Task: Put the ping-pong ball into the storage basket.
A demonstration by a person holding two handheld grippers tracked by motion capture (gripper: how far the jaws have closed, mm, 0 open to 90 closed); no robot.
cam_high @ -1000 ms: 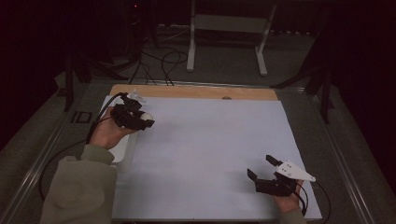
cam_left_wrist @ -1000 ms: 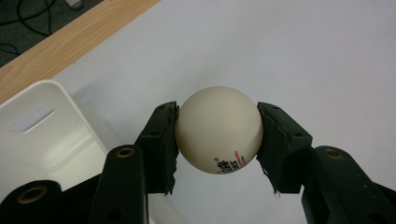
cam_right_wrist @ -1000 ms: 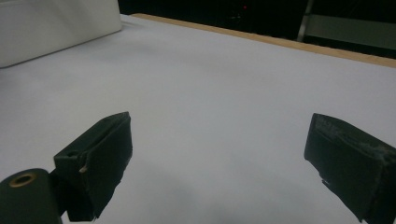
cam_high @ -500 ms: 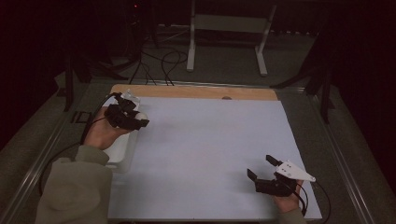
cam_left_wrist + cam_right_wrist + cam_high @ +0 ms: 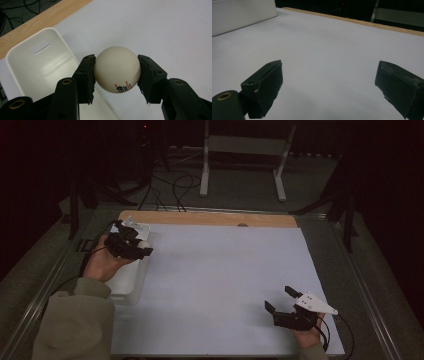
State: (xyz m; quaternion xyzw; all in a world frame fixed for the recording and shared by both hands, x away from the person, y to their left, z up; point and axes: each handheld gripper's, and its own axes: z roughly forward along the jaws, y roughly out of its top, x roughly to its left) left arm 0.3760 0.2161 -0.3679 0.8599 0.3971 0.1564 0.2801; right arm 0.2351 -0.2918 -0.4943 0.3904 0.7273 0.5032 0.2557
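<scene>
Gripping ball | left tongs above bin; printed mark visible close-up

The ball looks like smooth, matt cream plastic with small printed marks. Beside it, the bin is smooth white plastic with a soft sheen. The black pads pressing the ball look rubbery, with frayed edges. Beyond the bin, a pale matt sheet covers the table, leaving a bare wood strip.
</scene>
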